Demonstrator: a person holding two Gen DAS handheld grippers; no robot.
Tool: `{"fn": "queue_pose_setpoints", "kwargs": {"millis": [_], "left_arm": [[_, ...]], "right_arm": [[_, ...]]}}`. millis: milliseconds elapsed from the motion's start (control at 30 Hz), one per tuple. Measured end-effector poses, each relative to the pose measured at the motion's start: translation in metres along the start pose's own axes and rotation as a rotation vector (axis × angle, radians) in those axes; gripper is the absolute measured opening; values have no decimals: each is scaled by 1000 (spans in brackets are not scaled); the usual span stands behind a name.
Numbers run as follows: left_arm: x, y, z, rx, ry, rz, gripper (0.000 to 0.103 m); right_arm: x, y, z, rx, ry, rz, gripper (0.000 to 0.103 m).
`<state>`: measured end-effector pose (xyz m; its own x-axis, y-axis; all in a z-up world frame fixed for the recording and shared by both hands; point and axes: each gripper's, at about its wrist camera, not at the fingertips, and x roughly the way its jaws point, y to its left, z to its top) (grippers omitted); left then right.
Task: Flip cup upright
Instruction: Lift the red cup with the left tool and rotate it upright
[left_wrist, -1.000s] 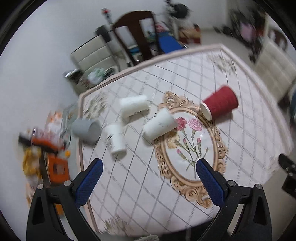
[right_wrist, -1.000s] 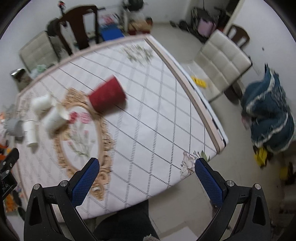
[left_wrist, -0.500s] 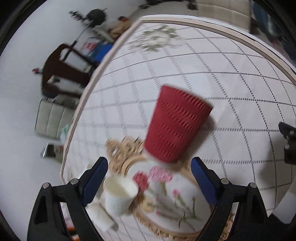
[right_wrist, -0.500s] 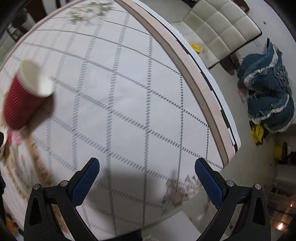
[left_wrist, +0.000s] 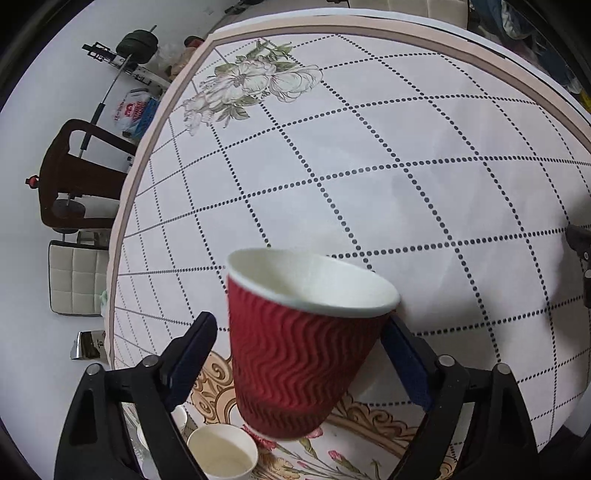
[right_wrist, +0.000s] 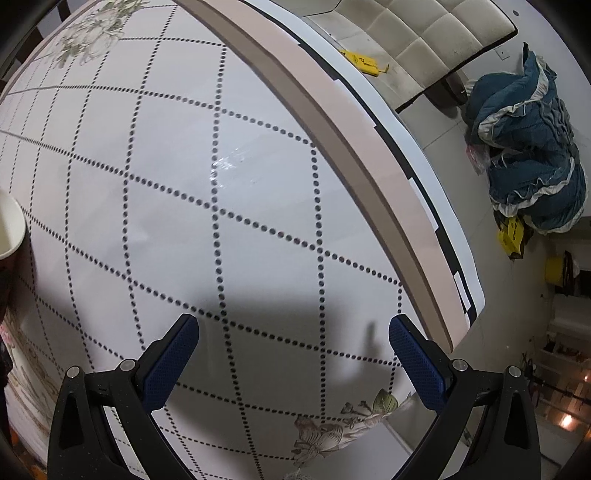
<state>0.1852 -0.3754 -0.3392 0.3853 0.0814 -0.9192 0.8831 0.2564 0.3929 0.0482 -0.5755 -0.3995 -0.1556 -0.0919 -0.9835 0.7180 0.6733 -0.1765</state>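
In the left wrist view, the left tool has its blue-padded fingers on either side of a red, wavy-ribbed paper cup with a white rim and lining. The cup sits mouth-up and slightly tilted between them. The right-hand pad looks pressed to the cup wall, while a thin gap seems to remain at the left-hand pad, so whether the grip is actually closed on the cup cannot be told. The cup's base hangs over the gold scroll border and pink flower print of the bench, and whether it rests on the surface cannot be told.

Just below the cup, at the bottom edge, a white paper cup shows its open mouth. Beyond the cup stretches the bench's white cloth with dotted diamond lines, a grey flower print near the far corner and a beige edge band. Off the bench to the left stand a dark wooden chair and a cream padded seat.

In the right wrist view, the right tool is spread wide with nothing between its fingers, over the dotted cloth. The red cup's rim shows at the left edge. Past the bench edge, a blue quilted bundle lies on the floor.
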Motion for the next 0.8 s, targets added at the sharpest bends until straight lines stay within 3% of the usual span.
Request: {"fn": "queue_pose_setpoints", "kwargs": {"millis": [33,200,433,800], "left_arm": [[2,0,1,0,4,-5,81],[5,0,2,-1,-5,-3,80],[-3,12,-2,-83,-6,-8,78],[-37,48,-39,-331,-18,-44,78]], "right_arm": [[3,-2,3,1,1,1,103],[8,-6,10,7,12,1,103],[-2,2,8,-11,0,5,103],[-44,30,-8,-106,-82,14,103]]}}
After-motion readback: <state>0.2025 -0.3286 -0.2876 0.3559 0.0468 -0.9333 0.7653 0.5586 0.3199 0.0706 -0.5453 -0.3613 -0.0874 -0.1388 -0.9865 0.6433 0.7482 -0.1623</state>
